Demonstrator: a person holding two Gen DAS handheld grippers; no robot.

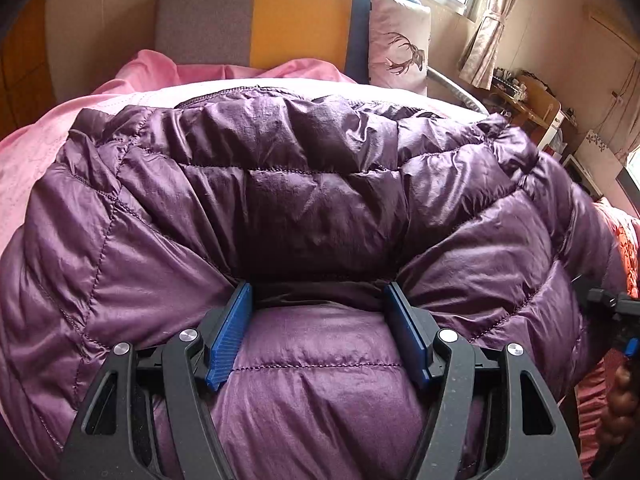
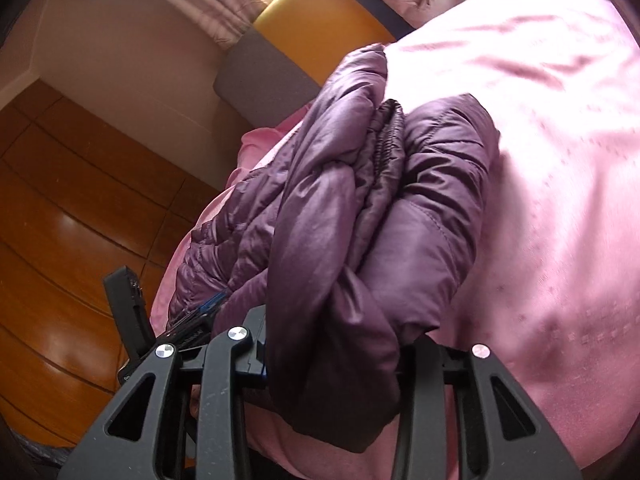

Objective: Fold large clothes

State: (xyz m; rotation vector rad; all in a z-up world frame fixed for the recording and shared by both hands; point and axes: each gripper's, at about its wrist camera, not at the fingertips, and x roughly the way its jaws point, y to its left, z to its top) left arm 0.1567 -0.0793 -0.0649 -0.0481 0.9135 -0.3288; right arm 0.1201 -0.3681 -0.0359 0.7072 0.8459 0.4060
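A large purple quilted down jacket (image 1: 304,184) lies on a pink bed sheet (image 1: 36,152). My left gripper (image 1: 318,320) is at the jacket's near edge; its blue pads (image 1: 230,336) stand wide apart with puffy fabric bulging between them, the tips pushed under a fold. In the right wrist view the jacket (image 2: 360,208) hangs bunched in thick folds. My right gripper (image 2: 336,356) has the bundle filling the space between its fingers, which the fabric hides. The other gripper (image 2: 132,312) shows at lower left there.
A headboard (image 1: 280,20) in grey, yellow and blue stands behind the bed, with a deer-print pillow (image 1: 400,44) against it. A desk with clutter (image 1: 528,96) and curtains are at the right. A wooden floor (image 2: 60,220) lies beside the bed.
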